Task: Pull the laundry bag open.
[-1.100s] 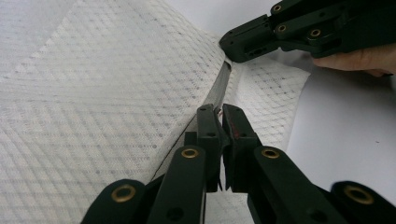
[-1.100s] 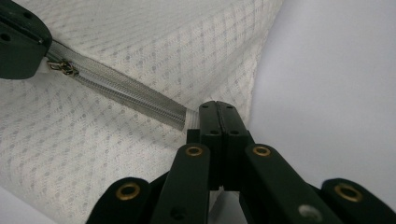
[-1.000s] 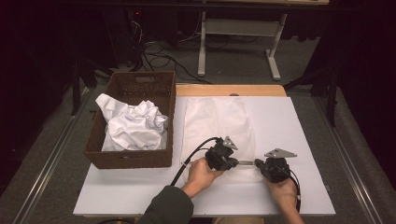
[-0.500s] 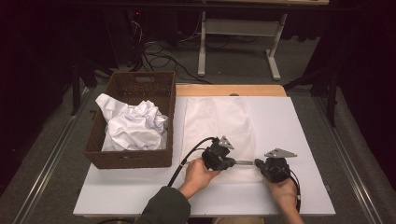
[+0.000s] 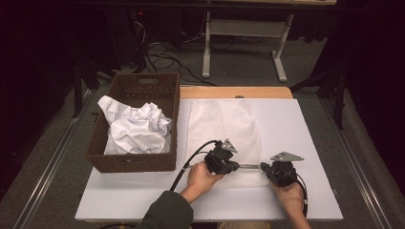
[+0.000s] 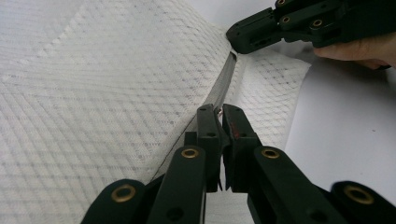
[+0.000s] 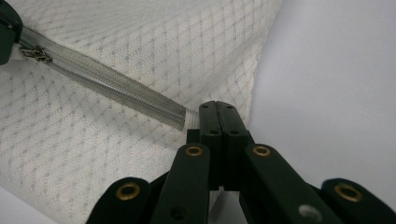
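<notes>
A white mesh fabric cover (image 5: 224, 125) lies flat on the white table (image 5: 305, 129). A grey zipper (image 5: 248, 166) runs along its near edge. My left gripper (image 5: 235, 165) is shut on the zipper pull (image 7: 35, 53), and its jaws pinch the slider at their tips (image 6: 218, 112). My right gripper (image 5: 264, 167) is shut on the zipper's end tab by the cover's corner (image 7: 217, 107). The zipper tape (image 7: 107, 84) is stretched taut between the two grippers. The right gripper (image 6: 285, 23) also appears at the top of the left gripper view.
A brown wicker basket (image 5: 143, 86) stands at the table's left and holds crumpled white fabric (image 5: 136, 129). A wooden strip (image 5: 234, 92) lines the far table edge. Cables and a table frame (image 5: 243, 28) lie on the floor beyond.
My left gripper has slid a little to the left along the zipper, away from the right gripper, which has stayed in place.
</notes>
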